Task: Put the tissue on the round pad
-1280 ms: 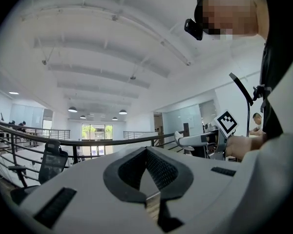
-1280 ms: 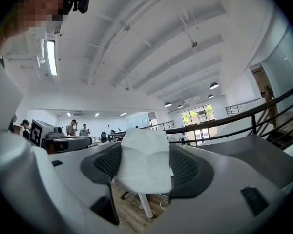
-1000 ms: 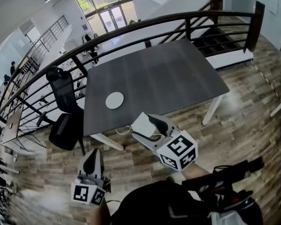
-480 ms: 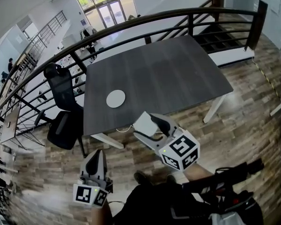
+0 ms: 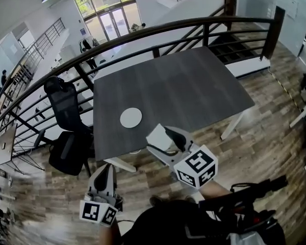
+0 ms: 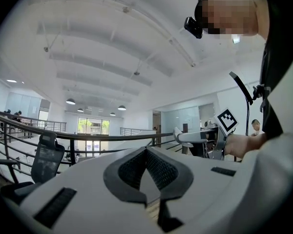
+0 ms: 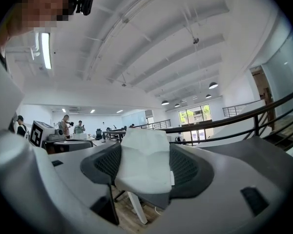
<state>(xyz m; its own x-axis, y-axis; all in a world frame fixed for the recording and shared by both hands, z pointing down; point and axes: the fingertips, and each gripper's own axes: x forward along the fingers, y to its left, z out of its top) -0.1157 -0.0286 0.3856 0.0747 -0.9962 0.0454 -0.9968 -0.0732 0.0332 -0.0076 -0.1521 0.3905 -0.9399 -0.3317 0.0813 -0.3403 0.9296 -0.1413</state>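
carry step rn, pack not at the table point(image 5: 194, 80) yet. got the tissue point(image 5: 156, 136), a soft white pack, clamped in the right gripper point(image 5: 161, 141). jaws standing fairly wide bc the pack fills the gap, pads pressing on both flat sides. up in the air over the wood floor point(image 5: 255, 137), just short of the table's near edge. round pad point(image 5: 131, 118) lying flat on the table close to that same edge, a bit left of the pack, nothing on it. left gripper point(image 5: 104, 170) hanging low on the left side, jaws together at the tips w/ nothing between them, prob not needed for this one.

how to do it well imo:
- move fwd and slightly left, come in above the pad, not from the side, so the pad doesn't get shoved around (looks thin and light, could slide easily)
- keep the squeeze steady, no harder. soft pack, looks like it would crush or bulge out the top
- level the pack before lowering, so it lands flat and centred
- go all the way down to contact, then open. dropping from height prob means a bounce off the pad
- pull straight back out after, careful not to drag the pack along
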